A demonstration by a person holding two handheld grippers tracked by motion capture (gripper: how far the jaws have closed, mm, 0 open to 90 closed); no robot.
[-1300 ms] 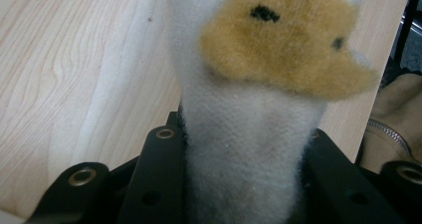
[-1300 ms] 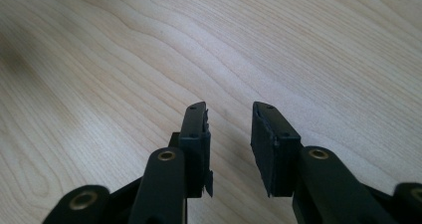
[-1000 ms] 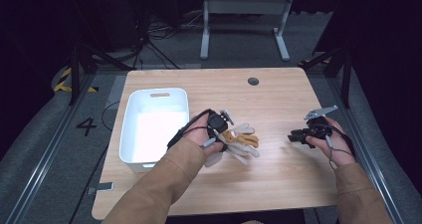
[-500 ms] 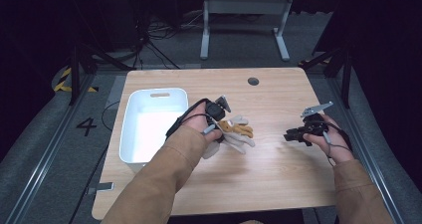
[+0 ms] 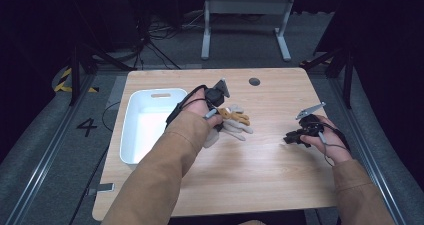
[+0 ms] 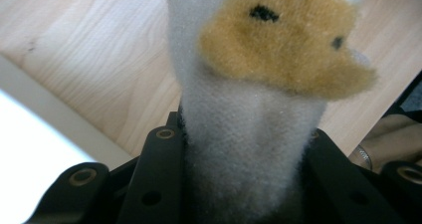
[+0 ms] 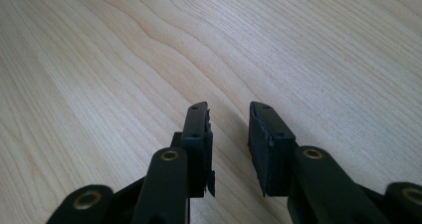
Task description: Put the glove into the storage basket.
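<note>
Sock (image 6: 249,134), clamped in left hand-held gripper (image 5: 216,116)

Light wood-grain table (image 5: 260,175), rectangular, small round dark grommet (image 5: 254,81) near the far edge. White rectangular bin (image 5: 131,140) sits on the left part, handle slot at its far end. Just right of the bin lies a pile of white and tan socks (image 5: 239,129), spread on the wood around mid-table
</note>
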